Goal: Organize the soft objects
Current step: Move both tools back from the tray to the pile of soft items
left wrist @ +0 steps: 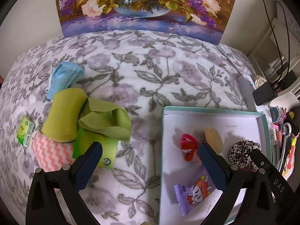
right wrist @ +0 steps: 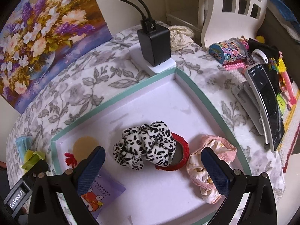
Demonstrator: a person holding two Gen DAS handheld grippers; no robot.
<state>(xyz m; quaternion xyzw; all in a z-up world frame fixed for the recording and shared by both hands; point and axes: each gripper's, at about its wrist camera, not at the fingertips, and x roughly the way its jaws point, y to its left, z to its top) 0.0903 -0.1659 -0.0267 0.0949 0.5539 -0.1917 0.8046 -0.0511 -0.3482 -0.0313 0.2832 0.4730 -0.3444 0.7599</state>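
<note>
A shallow white tray with a teal rim (left wrist: pixel 211 109) (right wrist: pixel 120 95) lies on the floral blanket. In it lie a leopard scrunchie (right wrist: pixel 146 144) (left wrist: pixel 241 152), a red fabric ring (right wrist: pixel 182 150), a pink frilly cloth (right wrist: pixel 210 161), a red fuzzy tie (left wrist: pixel 188 146), a tan round pad (left wrist: pixel 213 137) and a purple wipes pack (left wrist: pixel 196 191) (right wrist: pixel 102 193). Left of the tray lie green cloths (left wrist: pixel 90 123), a pink-striped sock (left wrist: pixel 49 153), a blue mask (left wrist: pixel 64 76) and a small green packet (left wrist: pixel 25 131). My left gripper (left wrist: pixel 150 150) is open over the blanket and tray edge. My right gripper (right wrist: pixel 152 153) is open above the tray.
A flower painting (left wrist: pixel 146 5) leans on the wall behind. A black charger on a white power strip (right wrist: pixel 154 43) sits past the tray. Toys, a phone (right wrist: pixel 268 97) and a white chair (right wrist: pixel 236 9) crowd the right side.
</note>
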